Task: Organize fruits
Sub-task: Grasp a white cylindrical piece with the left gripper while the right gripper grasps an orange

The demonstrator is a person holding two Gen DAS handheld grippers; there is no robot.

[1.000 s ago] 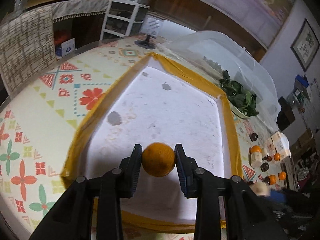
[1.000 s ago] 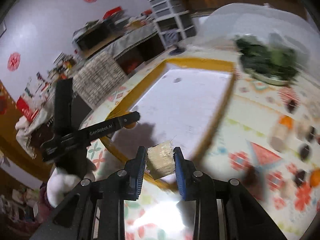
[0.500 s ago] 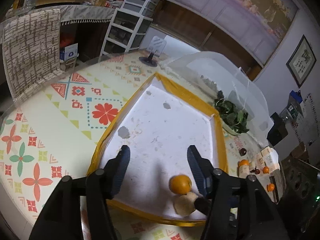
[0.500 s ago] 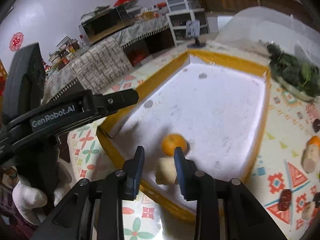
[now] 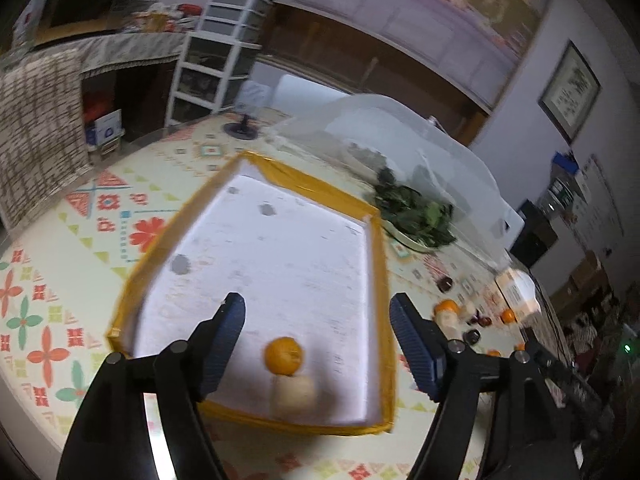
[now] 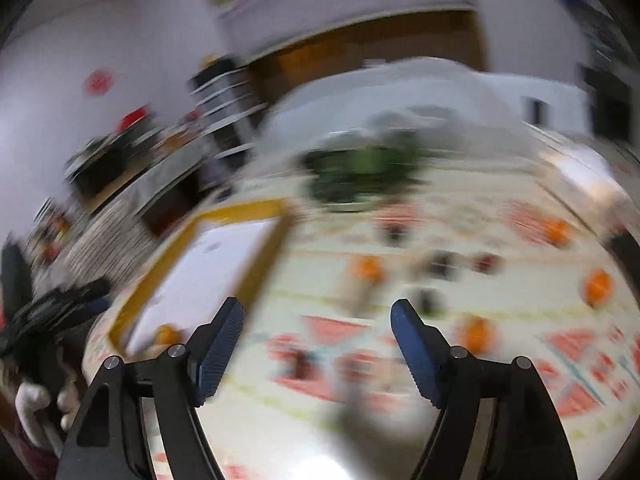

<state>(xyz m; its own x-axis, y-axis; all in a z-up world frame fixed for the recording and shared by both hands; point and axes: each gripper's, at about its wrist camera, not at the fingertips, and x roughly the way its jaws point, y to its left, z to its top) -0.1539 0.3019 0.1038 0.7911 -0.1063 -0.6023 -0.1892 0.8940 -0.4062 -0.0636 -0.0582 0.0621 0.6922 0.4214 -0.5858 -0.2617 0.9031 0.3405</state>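
The bench point(image 5: 80, 240), covered in a cream cloth patterned with red and green flowers and triangles, carries a wide white tray with a yellow taped rim point(image 5: 384, 280). Beside the tray's far right corner sits a dish of dark green leaves point(image 5: 416, 212). On the cloth to the right of the tray lies a scatter of loose fruit point(image 6: 472, 332), small orange ones and dark ones; the right wrist view is smeared by motion, so their exact number and kind are hard to tell.

Inside the tray, near its front edge, a round orange fruit point(image 5: 283, 355) rests touching a pale beige piece point(image 5: 294, 393) just in front of it.

The left claw point(image 5: 316, 340) hangs above those two with its jaws opening and nothing pinched between the pads. The right claw point(image 6: 316, 340) faces the loose fruit, its jaws opening and empty too.

Judging by this, a drop-off into the tray is just finished and the step in hand is fetching more. The next move calls for lining the spread right claw over one loose fruit, lowering around it, and closing gently enough not to bruise it or let it roll.
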